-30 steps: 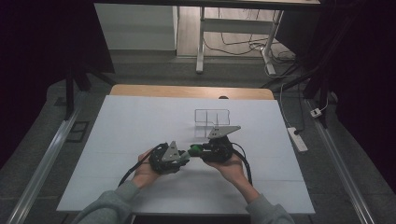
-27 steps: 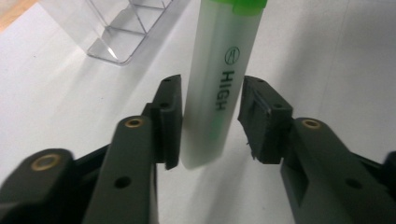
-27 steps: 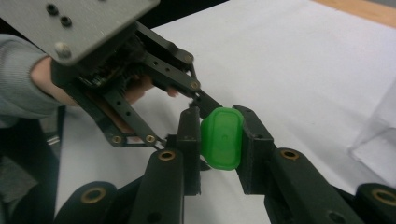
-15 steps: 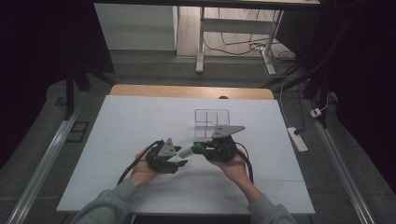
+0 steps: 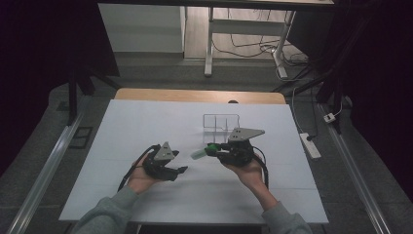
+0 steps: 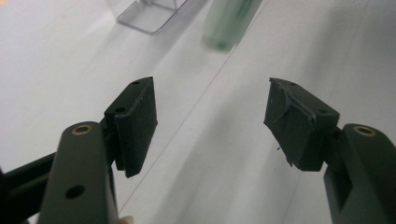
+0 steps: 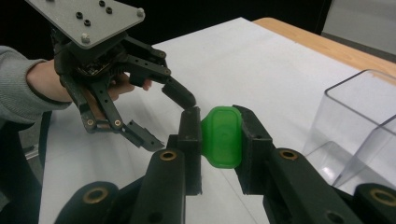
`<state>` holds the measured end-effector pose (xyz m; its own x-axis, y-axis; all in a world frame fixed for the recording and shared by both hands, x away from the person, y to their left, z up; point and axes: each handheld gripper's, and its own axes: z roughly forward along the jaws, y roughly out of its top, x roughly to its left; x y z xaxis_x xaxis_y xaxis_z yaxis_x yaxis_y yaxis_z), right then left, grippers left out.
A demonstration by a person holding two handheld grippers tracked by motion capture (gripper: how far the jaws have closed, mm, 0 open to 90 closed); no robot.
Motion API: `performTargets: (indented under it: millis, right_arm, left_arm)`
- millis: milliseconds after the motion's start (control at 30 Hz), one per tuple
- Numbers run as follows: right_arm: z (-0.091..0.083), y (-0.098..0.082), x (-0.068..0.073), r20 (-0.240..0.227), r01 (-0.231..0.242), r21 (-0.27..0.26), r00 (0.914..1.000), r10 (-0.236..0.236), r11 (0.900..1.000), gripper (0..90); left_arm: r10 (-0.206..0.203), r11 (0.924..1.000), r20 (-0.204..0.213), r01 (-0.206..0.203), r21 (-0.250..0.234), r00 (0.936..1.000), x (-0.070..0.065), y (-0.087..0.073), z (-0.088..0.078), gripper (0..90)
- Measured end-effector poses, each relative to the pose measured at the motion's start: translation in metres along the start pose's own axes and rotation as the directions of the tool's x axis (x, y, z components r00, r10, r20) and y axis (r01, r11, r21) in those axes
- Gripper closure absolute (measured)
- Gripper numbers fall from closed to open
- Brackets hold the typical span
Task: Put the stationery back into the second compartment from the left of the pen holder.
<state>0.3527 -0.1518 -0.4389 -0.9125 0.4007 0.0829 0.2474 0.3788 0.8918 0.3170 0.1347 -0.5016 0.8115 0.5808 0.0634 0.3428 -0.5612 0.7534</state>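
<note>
Bench comes first, its white top spanning the middle of the high view with a wooden strip along the far edge. Near its centre, toward the far side, stands a clear box with inner dividers; in the right gripper view its walls rise just beside that claw's jaws. Two grey sleeves enter from the bottom of the high view, each hand carrying a claw. The right claw sits just in front of the clear box, level above the bench and pointing toward the other hand, and it pinches the green marker by its bright green end; in the right gripper view both pads press on that end. The marker's paler body sticks out from the jaws, clear of the bench top, into the space between the two hands. The left claw is near the marker's free end but apart from it, and its jaws, which have just been opening, stand spread with nothing between them. In the left gripper view, the marker shows blurred beyond the spread pads, with a corner of the box beside it.
</note>
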Motion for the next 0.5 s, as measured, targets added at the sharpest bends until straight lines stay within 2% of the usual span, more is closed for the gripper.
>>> performTargets:
  millis: [500]
  right_arm:
    - [-0.012, 0.005, -0.002, 0.037, 0.019, -0.023, 0.9991, -0.018, 1.000, 74.1]
  left_arm:
    - [-0.073, 0.9972, -0.025, 0.073, 0.014, 0.9970, 0.008, -0.030, -0.025, 32.8]
